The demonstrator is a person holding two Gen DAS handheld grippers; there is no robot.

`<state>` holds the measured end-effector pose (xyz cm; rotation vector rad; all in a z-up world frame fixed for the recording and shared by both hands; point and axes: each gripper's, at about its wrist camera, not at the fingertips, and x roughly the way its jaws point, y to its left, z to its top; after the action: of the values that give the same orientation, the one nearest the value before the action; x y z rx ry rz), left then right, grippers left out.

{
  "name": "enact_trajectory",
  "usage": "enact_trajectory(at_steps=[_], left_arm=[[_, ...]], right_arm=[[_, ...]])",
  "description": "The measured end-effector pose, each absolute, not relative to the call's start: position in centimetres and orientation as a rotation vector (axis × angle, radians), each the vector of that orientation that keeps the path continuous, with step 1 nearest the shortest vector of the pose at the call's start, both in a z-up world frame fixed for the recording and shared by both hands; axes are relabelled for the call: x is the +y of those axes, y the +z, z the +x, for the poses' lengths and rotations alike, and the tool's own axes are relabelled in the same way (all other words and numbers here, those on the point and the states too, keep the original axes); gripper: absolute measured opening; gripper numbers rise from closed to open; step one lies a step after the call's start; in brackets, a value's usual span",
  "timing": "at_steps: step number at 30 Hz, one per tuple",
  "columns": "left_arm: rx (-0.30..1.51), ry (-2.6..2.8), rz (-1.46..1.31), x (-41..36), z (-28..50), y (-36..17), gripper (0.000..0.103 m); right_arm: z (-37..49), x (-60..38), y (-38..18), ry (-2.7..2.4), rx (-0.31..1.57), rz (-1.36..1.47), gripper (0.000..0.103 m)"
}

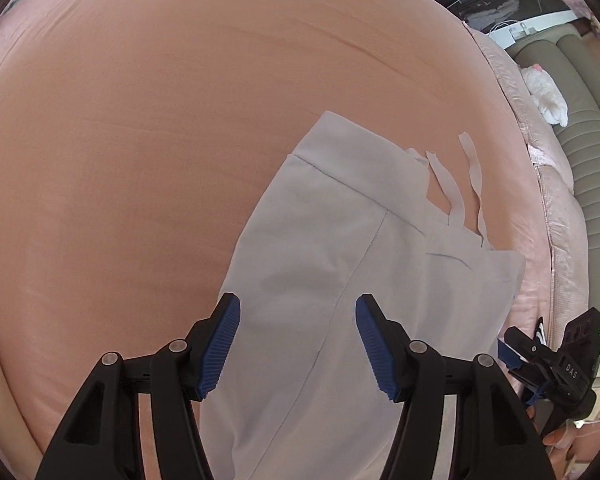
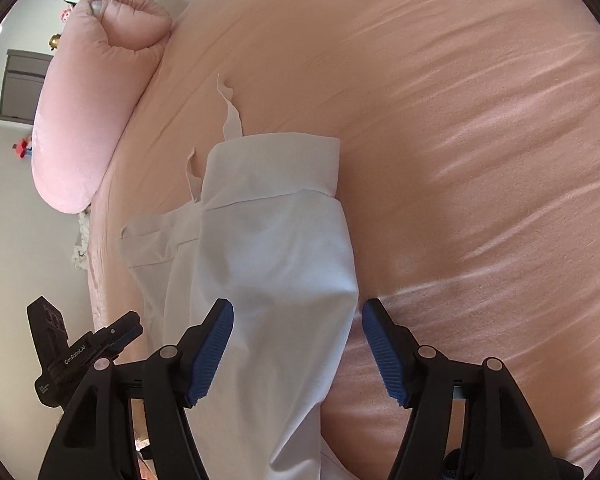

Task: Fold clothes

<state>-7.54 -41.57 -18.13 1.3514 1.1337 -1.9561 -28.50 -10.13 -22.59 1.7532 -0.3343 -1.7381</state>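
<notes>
Pale garment [image 1: 340, 264] on bed [image 1: 140, 140], long axis running away from both; left hand-held gripper [image 1: 298, 344] and right hand-held gripper [image 2: 298, 350] over near end, jaws apart, nothing clamped.

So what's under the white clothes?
The white garment lies on a pink bedsheet, which shows all around it. Whatever sits directly beneath the cloth is covered, so that cannot be seen.

Pale grey garment [image 1: 332, 264]: thin matt woven cloth.
Peach bed sheet [image 1: 160, 140]: soft matt cloth, faintly creased.
Blue gripper pads [image 1: 220, 348]: ribbed plastic or rubber.
</notes>
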Motion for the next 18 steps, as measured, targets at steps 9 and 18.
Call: enact_trajectory(at_steps=[9, 18], left_arm=[[1.033, -1.968, 1.405, -40.4, -10.9, -18.9, 0.058], [0.505, -2.013, 1.501, -35.9, -13.8, -19.9, 0.070]], right_arm=[[-27.1, -9.8, -23.2, -1.717, -0.464, 1.737, 0.070], [-28.6, -10.1, -23.5, -1.732, -0.370, 1.724, 0.072]])
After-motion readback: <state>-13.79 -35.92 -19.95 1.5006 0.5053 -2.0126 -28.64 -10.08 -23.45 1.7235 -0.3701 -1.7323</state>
